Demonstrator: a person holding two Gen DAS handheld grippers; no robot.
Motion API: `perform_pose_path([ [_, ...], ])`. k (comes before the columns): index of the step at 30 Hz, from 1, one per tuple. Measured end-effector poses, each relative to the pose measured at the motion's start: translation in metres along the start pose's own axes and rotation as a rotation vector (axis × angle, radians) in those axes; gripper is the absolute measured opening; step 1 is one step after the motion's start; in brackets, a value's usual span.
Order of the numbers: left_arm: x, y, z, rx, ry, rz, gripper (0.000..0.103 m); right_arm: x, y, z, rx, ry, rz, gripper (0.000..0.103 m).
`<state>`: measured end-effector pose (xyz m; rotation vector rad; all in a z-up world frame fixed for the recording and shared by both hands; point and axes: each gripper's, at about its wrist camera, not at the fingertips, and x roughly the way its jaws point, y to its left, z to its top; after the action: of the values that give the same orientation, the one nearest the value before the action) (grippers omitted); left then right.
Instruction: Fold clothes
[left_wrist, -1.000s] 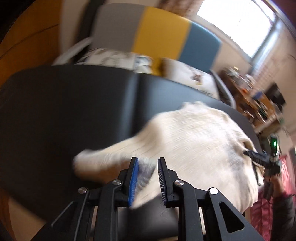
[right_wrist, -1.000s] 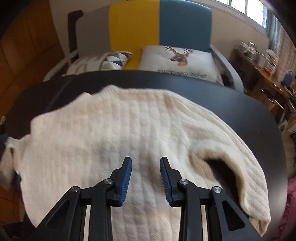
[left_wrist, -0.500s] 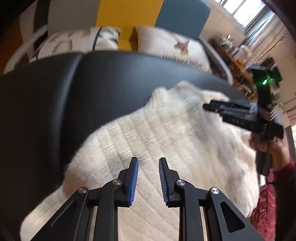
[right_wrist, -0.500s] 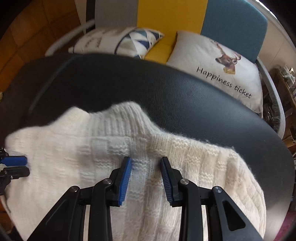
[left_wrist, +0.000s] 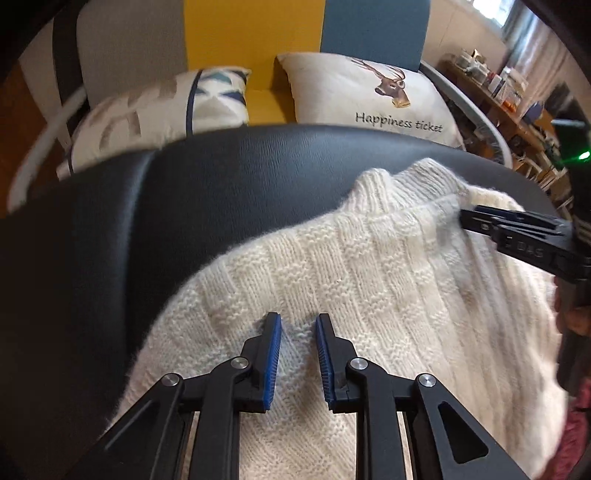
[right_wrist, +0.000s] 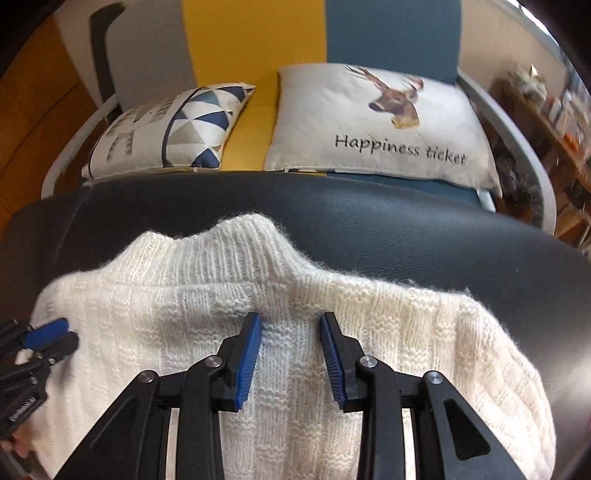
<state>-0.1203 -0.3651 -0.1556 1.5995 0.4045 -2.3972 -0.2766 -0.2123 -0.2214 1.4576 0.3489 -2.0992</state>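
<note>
Both grippers, left gripper (left_wrist: 297, 356) and right gripper (right_wrist: 291, 356), hover spread over the sweater (right_wrist: 288, 343); pinch each shoulder evenly beside the collar (right_wrist: 221, 251) before folding

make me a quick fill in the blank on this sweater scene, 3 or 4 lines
1. The sweater lies on a ____ padded surface.
2. The cushion with the words "Happiness ticket" shows the head of a ____.
3. The left gripper and the right gripper both hang over the knit with jaws ____.
4. The sofa back has grey, ____ and blue panels.

Missing words: black; deer; open; yellow
</note>
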Motion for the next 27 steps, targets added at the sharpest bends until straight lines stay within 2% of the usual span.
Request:
perform_pose_path([
  [2, -0.001, 0.000, 0.011, 0.001, -0.010, -0.002, 0.022, -0.014, -0.007, 0.001, 0.021, -0.009, 0.016, 0.032],
  [5, -0.042, 0.023, 0.012, -0.054, -0.103, -0.084, 0.022, -0.054, -0.002, -0.020, -0.030, -0.062, 0.158, 0.033],
  [7, -0.078, 0.054, 0.001, -0.128, -0.146, -0.153, 0.022, -0.075, 0.012, -0.046, -0.099, -0.078, 0.201, 0.034],
  [10, -0.133, 0.116, -0.039, -0.274, -0.211, -0.213, 0.023, -0.095, 0.037, -0.092, -0.184, -0.072, 0.277, 0.034],
  [12, -0.160, 0.155, -0.084, -0.368, -0.220, -0.215, 0.024, -0.096, 0.054, -0.122, -0.207, -0.057, 0.301, 0.034],
  [16, -0.187, 0.205, -0.190, -0.491, -0.157, -0.141, 0.024, -0.096, 0.088, -0.173, -0.218, -0.019, 0.360, 0.034],
  [18, -0.189, 0.214, -0.241, -0.550, -0.124, -0.144, 0.024, -0.096, 0.105, -0.194, -0.221, 0.004, 0.407, 0.034],
  [21, -0.187, 0.208, -0.303, -0.567, -0.075, -0.156, 0.024, -0.092, 0.130, -0.217, -0.228, 0.029, 0.430, 0.034],
  [24, -0.179, 0.182, -0.343, -0.503, -0.051, -0.194, 0.027, -0.090, 0.148, -0.231, -0.229, 0.045, 0.413, 0.034],
  [27, -0.170, 0.152, -0.362, -0.410, -0.048, -0.208, 0.028, -0.092, 0.163, -0.241, -0.242, 0.050, 0.387, 0.034],
])
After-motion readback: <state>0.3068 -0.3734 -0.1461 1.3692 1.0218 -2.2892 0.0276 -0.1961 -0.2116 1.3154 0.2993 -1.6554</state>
